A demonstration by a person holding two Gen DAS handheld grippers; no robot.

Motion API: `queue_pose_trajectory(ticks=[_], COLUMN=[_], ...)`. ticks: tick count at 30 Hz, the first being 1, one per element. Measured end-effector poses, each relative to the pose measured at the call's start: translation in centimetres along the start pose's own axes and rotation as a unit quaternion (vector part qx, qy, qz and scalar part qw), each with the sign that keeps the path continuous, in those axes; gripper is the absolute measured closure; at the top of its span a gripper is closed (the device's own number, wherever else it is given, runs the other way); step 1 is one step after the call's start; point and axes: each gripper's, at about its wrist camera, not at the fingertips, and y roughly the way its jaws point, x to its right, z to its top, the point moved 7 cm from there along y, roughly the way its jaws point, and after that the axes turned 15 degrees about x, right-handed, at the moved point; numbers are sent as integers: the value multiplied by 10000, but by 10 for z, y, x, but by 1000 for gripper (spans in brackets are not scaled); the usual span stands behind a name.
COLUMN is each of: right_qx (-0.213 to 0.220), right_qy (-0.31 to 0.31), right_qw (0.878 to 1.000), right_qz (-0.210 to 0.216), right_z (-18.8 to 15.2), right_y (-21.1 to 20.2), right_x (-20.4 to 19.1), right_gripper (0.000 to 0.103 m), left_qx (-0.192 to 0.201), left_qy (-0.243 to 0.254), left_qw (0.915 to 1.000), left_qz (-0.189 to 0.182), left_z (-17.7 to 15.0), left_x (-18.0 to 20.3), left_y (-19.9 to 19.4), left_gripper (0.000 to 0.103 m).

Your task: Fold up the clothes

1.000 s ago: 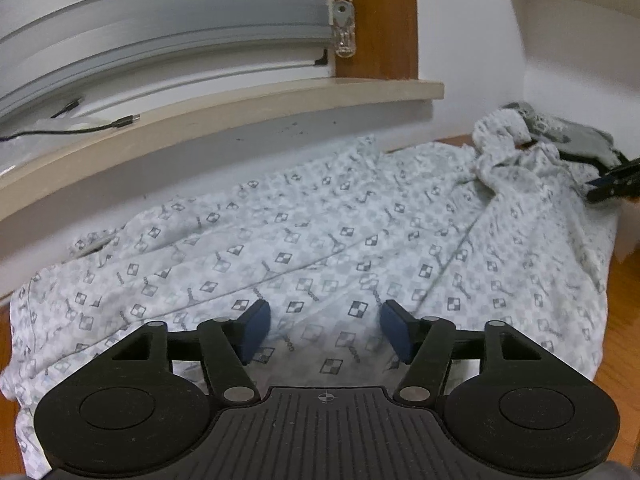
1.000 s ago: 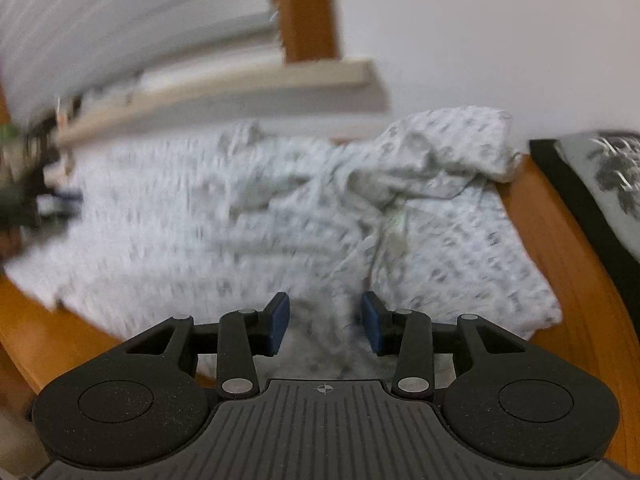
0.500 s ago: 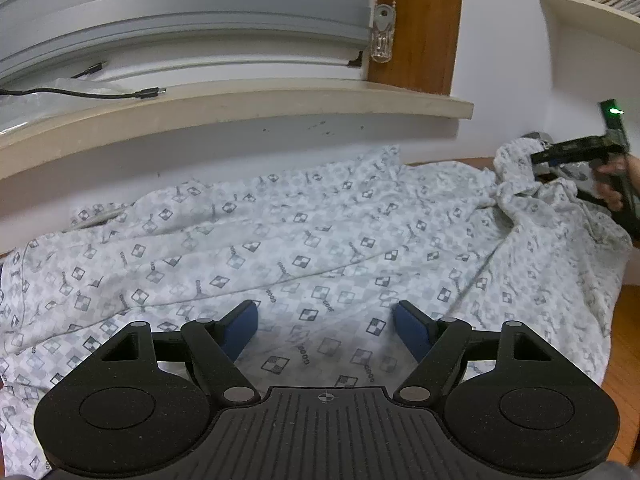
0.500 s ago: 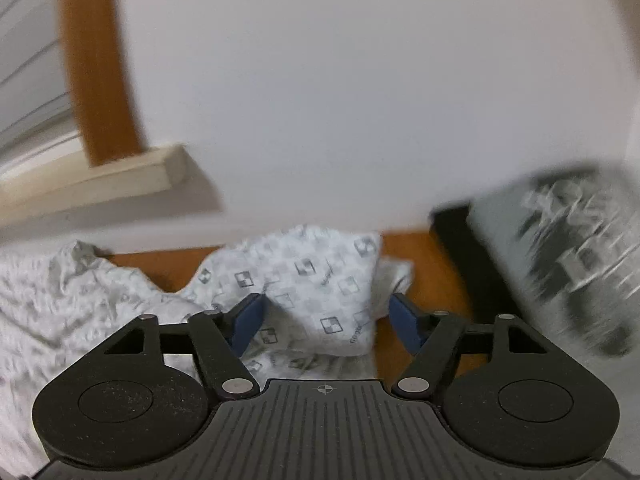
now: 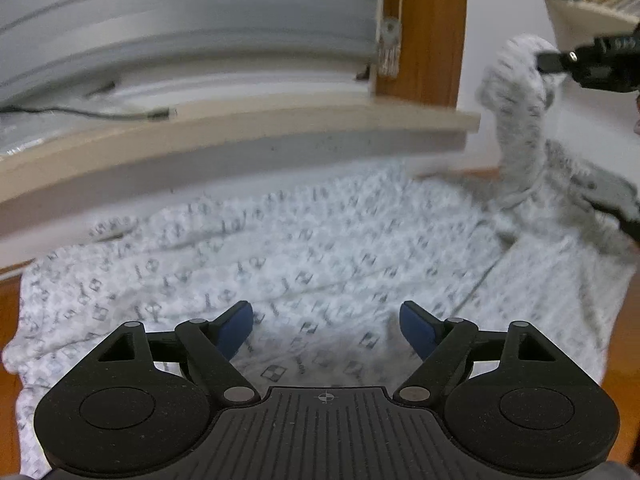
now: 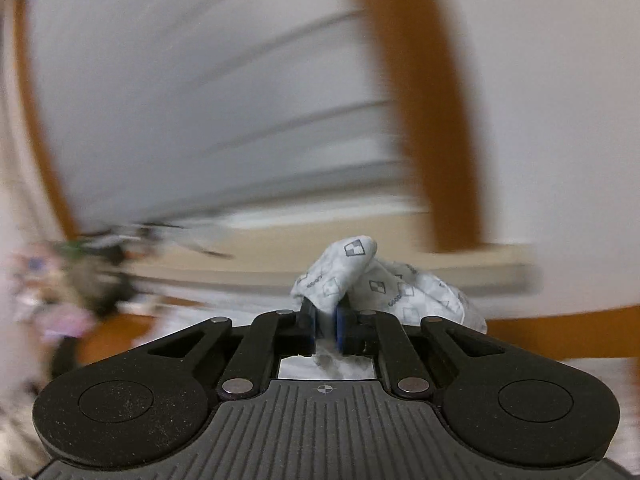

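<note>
Lifting one end of the garment to start a fold

The patterned garment (image 5: 304, 248) is lying spread on the wooden table (image 5: 624, 344) below the windowsill (image 5: 240, 136); the right gripper (image 6: 325, 322), having just been closing, is pinching its raised end, while the left gripper (image 5: 326, 326), having just been opening, is hovering empty, likely needing to grasp a near edge next.
</note>
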Motion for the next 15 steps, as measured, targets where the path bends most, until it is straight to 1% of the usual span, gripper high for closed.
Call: queue_pose_trajectory(ticks=[1,2,3,4,5,6,9,13,15], right_qx=[-36,-99,-162,-225,-256,-249,-227,-246,-327], right_qy=[14,-68,-150,-231,-311,-390,-638,-931,-1073], right_qw=[9998,9995,9989,9981,9976,9975,9969,9951,9922], right_qz=[199,305,411,516,564,541,410,-244,-540], right_z=[-1,-5,-8,-12,-15,-18,-26,-41,-56], right_y=[6,12,19,25,28,27,20,-6,-21], right_x=[-20,-35,-50,-66,-73,-72,-64,-21,0], right_gripper=[93,90,79,71,56,53,53,52,51], left_qx=[72,143,215,287,351,380,428,392,406], left_qy=[-38,-76,-114,-152,-194,-253,-361,-253,-218], left_qw=[10000,9999,9997,9995,9992,9989,9984,9989,9987], left_qz=[14,29,43,57,71,81,93,-66,-209], left_z=[4,8,12,16,20,22,24,26,28], left_x=[0,-1,-1,-1,-2,-3,-6,7,19], left_y=[-7,-14,-20,-27,-34,-38,-49,-44,-37], left_gripper=[19,17,17,17,16,16,16,16,18])
